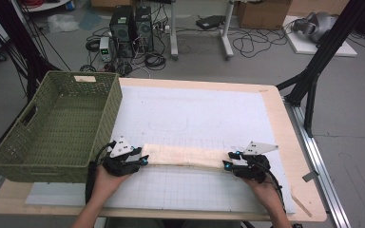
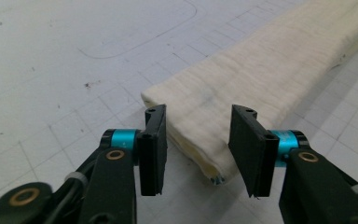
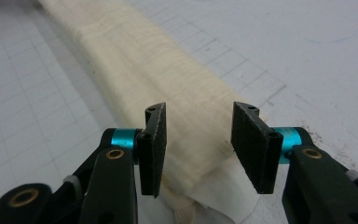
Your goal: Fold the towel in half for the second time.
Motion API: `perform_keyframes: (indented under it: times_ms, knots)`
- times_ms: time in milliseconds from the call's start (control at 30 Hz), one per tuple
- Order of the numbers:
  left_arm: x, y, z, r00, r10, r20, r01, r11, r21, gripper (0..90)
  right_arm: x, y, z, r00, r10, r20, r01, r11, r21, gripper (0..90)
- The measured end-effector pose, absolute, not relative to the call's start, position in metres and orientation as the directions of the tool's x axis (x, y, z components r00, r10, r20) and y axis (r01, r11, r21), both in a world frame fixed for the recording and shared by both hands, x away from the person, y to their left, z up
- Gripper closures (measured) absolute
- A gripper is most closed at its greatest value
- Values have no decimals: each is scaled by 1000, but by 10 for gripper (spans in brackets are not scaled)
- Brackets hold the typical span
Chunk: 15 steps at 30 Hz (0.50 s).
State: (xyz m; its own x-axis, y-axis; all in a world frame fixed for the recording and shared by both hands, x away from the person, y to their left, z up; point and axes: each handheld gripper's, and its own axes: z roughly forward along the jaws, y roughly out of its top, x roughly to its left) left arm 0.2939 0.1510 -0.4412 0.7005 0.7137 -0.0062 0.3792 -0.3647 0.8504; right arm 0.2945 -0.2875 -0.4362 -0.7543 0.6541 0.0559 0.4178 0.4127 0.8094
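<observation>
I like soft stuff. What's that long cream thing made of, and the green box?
The long cream thing looks like folded cotton cloth: soft, matte, finely ribbed weave, layers showing at its end. The green box seems woven wicker or plastic strands, with holes and a handle slot; which one is hard to tell.

Between the left tool [image 1: 140, 156] and the right tool [image 1: 230, 160] lies a folded cloth [image 1: 185, 156], cream with a faint woven ribbing and a paler yellow inner layer showing at its end by the left tool. Both tools are black with turquoise collars and brass-coloured rivets, each topped by a light grey plate. Under them the white mat [image 1: 195, 114] carries a thin grey grid and faint curved lines, framed by the pale wood desk [image 1: 285, 123]. Left of the left tool stands an olive-green woven basket [image 1: 52, 123].
</observation>
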Motion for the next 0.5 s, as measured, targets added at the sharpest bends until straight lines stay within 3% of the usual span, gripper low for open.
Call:
perform_keyframes:
  times_ms: [500]
  knots:
    - [296,147,-449,682,731,-21,443,-389,808,538,300,-296,-441,-665,740,101,524,367,768,503]
